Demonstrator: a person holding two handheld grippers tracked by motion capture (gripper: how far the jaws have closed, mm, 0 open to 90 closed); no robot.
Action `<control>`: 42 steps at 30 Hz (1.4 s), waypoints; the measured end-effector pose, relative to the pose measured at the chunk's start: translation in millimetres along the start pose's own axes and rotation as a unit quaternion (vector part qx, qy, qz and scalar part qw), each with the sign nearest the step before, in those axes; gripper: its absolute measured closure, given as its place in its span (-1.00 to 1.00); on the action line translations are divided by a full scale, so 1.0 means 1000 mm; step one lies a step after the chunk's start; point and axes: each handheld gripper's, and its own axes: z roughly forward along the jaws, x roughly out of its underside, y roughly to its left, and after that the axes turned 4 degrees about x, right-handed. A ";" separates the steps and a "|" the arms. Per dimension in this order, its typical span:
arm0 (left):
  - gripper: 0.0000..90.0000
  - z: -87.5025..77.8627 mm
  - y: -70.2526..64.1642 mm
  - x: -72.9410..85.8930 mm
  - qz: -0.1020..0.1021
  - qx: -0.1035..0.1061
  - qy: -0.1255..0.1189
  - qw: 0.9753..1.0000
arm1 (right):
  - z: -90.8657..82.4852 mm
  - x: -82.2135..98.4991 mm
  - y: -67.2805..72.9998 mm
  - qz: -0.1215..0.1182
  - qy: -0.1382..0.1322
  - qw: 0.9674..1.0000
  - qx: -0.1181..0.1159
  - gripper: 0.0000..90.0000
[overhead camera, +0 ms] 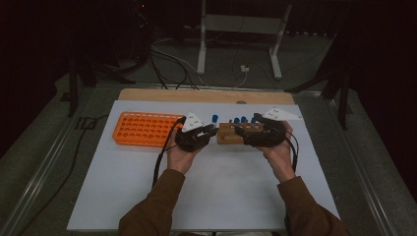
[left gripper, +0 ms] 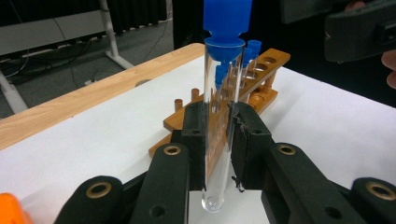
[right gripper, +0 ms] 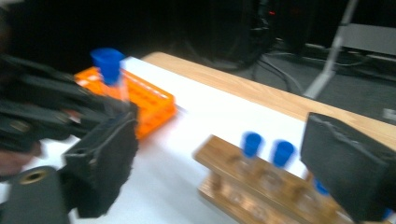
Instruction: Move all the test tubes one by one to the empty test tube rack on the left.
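White tabletop, dark room behind. Left gripper [left gripper: 217, 135] has its pads clamped on a clear tube [left gripper: 219, 121] with a blue cap, held upright between the wooden rack [overhead camera: 239, 132] and the orange rack [overhead camera: 146, 129]. Right gripper [right gripper: 224, 172] is spread wide with nothing between its pads, over the wooden rack. Best play, I'd say: keep that tube vertical, travel level to the orange rack, line up over one hole before lowering.

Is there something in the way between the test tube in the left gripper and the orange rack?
Nothing visible. The left gripper holds the test tube above bare white table; the orange rack lies just to its left.
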 end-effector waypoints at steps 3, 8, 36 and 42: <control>0.74 -0.004 0.004 0.001 -0.004 -0.003 -0.003 1.000 | -0.002 0.004 -0.004 0.002 0.003 1.000 0.007 -0.92; 0.74 -0.010 0.010 0.001 -0.007 -0.012 -0.007 1.000 | -0.008 0.010 -0.013 0.003 0.004 1.000 0.016 -0.97; 0.74 -0.051 0.052 0.031 -0.030 -0.077 -0.033 0.996 | -0.038 0.045 -0.036 0.015 -0.007 0.999 0.033 -1.00; 0.73 -0.050 0.060 0.042 -0.035 -0.096 -0.025 0.994 | -0.040 0.044 -0.035 0.019 -0.014 0.999 0.026 -1.00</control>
